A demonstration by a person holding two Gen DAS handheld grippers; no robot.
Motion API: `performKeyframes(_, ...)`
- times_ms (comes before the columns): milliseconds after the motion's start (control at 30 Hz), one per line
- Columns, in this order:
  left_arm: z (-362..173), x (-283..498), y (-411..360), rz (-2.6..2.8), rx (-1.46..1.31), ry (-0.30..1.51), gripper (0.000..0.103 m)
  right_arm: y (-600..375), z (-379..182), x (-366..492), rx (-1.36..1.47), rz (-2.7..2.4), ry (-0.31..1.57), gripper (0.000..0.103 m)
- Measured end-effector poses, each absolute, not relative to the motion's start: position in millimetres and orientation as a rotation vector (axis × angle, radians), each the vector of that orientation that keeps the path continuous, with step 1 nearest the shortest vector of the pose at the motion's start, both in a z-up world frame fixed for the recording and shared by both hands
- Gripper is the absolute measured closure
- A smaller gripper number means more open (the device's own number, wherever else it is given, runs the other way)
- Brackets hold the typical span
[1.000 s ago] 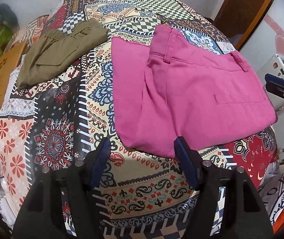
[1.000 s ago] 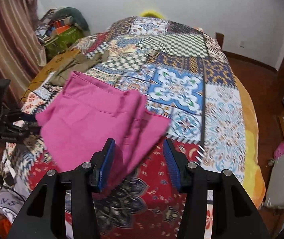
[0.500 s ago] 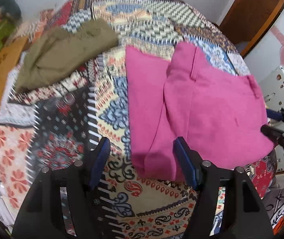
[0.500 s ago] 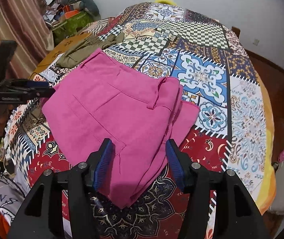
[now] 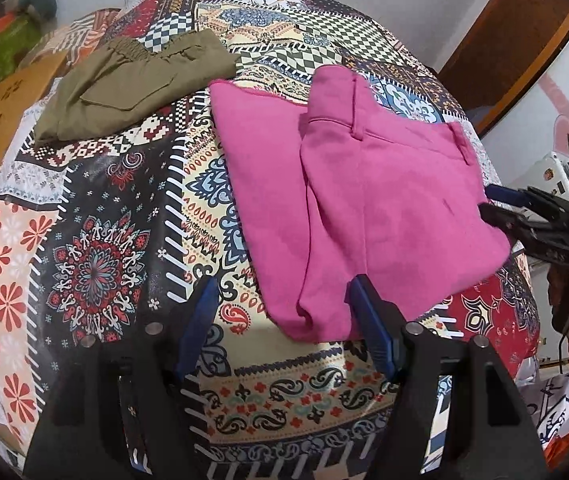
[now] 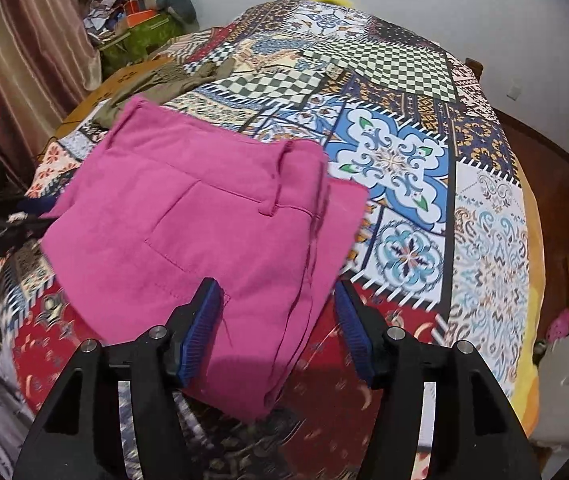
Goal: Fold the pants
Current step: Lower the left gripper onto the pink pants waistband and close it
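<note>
Pink pants [image 5: 364, 200] lie folded on the patterned bedspread [image 5: 96, 272], waistband toward the far side, a back pocket showing in the right wrist view [image 6: 188, 240]. My left gripper [image 5: 284, 312] is open and empty, just above the near folded edge of the pants. My right gripper [image 6: 276, 312] is open and empty over the pants' near corner. It also shows in the left wrist view [image 5: 500, 208] at the pants' right edge.
Folded olive-green pants [image 5: 132, 84] lie at the far left of the bed. A wooden board [image 5: 0, 120] stands at the left bed edge. Clutter and a curtain [image 6: 16, 40] are at the left; a wooden door [image 5: 504, 36] is at the right.
Both grippers have come closer to the pink pants and now hover over its near edges. The pants lie flatter than a second ago. Both stay open.
</note>
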State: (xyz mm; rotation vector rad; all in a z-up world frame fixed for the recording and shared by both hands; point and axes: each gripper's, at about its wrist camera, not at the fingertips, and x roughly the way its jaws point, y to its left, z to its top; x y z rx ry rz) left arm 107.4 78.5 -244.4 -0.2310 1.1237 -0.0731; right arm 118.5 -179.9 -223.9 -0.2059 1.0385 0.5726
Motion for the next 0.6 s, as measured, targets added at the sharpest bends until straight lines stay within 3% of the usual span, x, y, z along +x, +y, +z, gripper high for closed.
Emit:
performKeyframes(367,-239,103,111,0.063,-0.123,1.138,0.037,-182,-209,119,-0.196,0.568,1.004,0.055)
performKeyframes(600,-210,125,97,-0.009,-0.119,1.052,0.037,-188,-189,133,-0.118,0.569,0.937,0.058)
